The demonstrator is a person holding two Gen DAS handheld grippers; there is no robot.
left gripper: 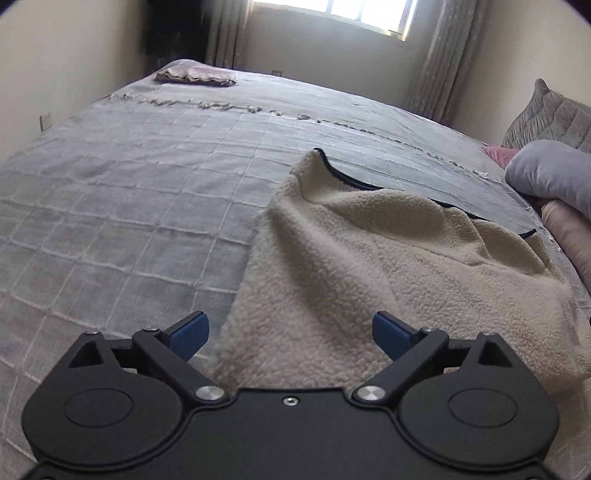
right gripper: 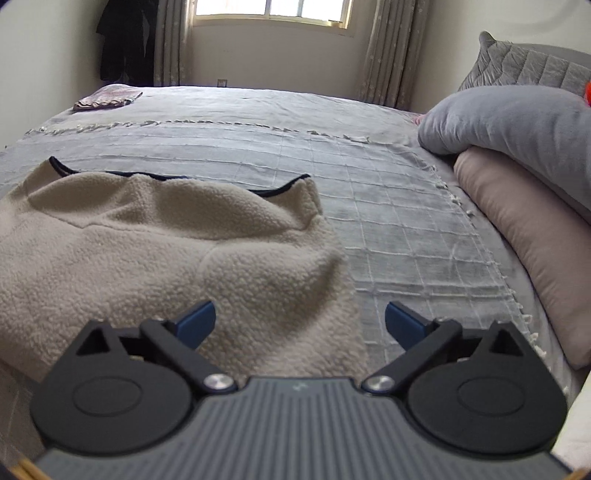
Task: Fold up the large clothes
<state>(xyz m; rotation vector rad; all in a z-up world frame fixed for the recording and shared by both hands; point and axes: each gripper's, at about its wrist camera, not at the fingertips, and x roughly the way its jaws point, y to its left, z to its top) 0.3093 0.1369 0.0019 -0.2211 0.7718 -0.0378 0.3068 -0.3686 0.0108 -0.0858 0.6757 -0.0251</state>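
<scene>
Left gripper (left gripper: 290,334) spread wide, gripping nothing; cream fleece garment (left gripper: 369,266) directly ahead, running between the blue fingertips (left gripper: 192,330) and off to its right. Right gripper (right gripper: 300,325) likewise released, same fleece ahead and to its left. Spread on grey checked bedspread (right gripper: 388,206). Right of that: grey pillow (right gripper: 517,122) over pink one (right gripper: 524,236). Far left corner: folded pinkish cloth (right gripper: 107,98). Beyond: window (right gripper: 273,9).

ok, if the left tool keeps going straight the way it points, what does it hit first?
Most likely the cream fleece garment lying on the bed: it fills the gap ahead of the open left tool. Depth is unclear, but nothing else sits in that line.
</scene>
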